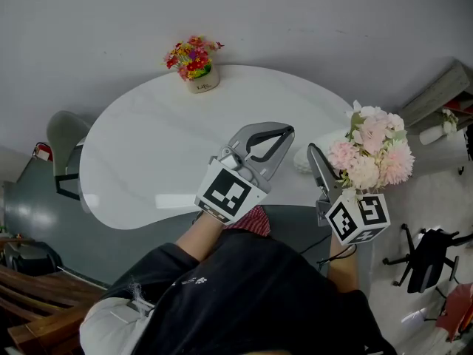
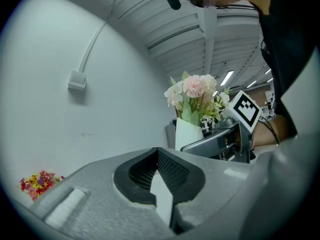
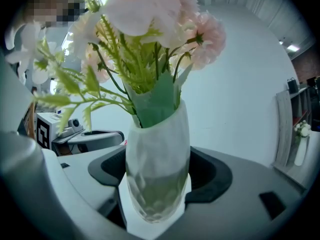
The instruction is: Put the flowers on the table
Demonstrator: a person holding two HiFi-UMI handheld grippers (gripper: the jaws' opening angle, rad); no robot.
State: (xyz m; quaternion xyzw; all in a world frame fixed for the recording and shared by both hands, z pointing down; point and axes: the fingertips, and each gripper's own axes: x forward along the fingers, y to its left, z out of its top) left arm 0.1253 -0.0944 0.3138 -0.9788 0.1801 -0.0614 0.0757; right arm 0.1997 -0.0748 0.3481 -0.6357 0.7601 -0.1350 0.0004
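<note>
Head view, right gripper [image 3: 157,176] jaws clasp flower vase [image 3: 156,134], left gripper [image 1: 283,132] jaws closed, white table [image 1: 148,154], small bouquet [image 1: 194,61].

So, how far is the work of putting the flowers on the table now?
Done: a small flower pot stands at the far edge of the table. In hand: the right gripper is clamped on the vase of pink flowers, near the table's right end and apparently not set down. To do: lower it onto the table and open the jaws. The left gripper is shut and empty.
</note>
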